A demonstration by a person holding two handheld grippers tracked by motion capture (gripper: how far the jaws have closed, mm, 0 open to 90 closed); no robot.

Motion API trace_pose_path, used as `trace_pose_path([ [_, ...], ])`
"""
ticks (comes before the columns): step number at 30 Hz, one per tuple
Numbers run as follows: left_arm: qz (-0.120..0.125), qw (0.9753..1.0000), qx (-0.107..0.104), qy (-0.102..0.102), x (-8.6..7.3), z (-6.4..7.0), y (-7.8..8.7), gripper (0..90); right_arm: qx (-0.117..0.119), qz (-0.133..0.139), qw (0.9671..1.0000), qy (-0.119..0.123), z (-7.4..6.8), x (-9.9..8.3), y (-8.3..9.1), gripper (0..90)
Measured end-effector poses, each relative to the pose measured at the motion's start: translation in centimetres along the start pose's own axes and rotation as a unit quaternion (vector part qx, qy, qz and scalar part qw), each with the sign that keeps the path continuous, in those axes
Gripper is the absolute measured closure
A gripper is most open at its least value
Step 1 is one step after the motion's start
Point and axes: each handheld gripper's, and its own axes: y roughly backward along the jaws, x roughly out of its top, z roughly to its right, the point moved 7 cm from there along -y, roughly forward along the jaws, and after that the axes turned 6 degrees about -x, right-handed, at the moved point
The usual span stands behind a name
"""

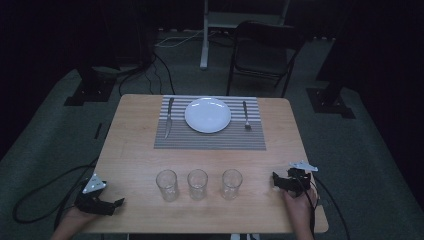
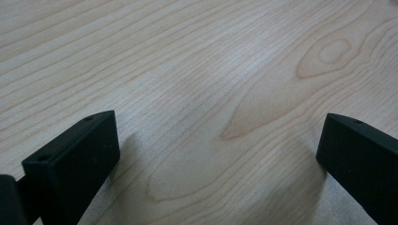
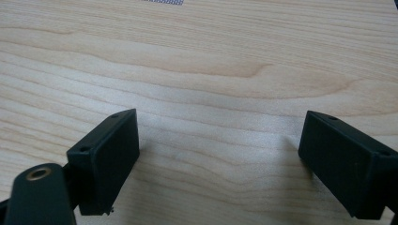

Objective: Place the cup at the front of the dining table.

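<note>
**A:** Where does the work stand right now?

**B:** At the start, I'd judge. The left hand-held gripper (image 1: 119, 202) rests at the near left corner of the worktop (image 1: 135, 150), jaws spread wide and holding nothing. The right hand-held gripper (image 1: 274, 179) sits at the near right, also released, bare wood between its jaws. Nothing has been lifted.

**A:** What are they nearest to?

**B:** The row of glasses along the near edge. The left glass (image 1: 166, 185) is closest to the left hand-held gripper, the middle glass (image 1: 197, 184) stands between, and the right glass (image 1: 232, 183) is just beside the right hand-held gripper's jaws. All stand upright, apart from each other, and look empty.

**A:** So the next move?

**B:** Probably a reach for an outer glass. It calls for turning the jaws toward it, bringing them level with its wall, and closing gently; clear glass is slippery and tips easily.

**A:** Count everything, left to right.

**B:** On the far striped placemat (image 1: 210, 141): one knife (image 1: 169, 117), one white plate (image 1: 208, 115), one fork (image 1: 246, 116). Three glasses nearer. Two hand-held grippers. One chair (image 1: 262, 50) behind the worktop.
</note>
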Motion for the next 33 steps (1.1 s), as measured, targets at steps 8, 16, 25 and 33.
trace_pose_path([
  [8, 0.004, 0.9997, -0.022, -0.007, 0.0, 0.1, 0.1, 0.2, 0.000, 0.000, 1.0000, 0.000, 0.0, 0.0, 0.0, 12.4],
  [16, 0.005, 0.9994, -0.031, -0.014, 0.0, 0.3, 0.2, 2.0, 0.000, 0.000, 1.0000, 0.000, 0.0, 0.0, 0.0, 12.4],
  [25, 0.004, 0.9987, -0.045, -0.023, 0.2, 1.3, 0.1, 2.7, 0.000, 0.000, 1.0000, 0.000, 0.0, 0.0, 0.0, 12.5],
  [33, 0.014, 0.9973, -0.068, -0.026, 1.0, 2.2, -0.3, 2.7, 0.000, 0.000, 1.0000, 0.000, 0.0, 0.0, 0.0, 12.5],
])
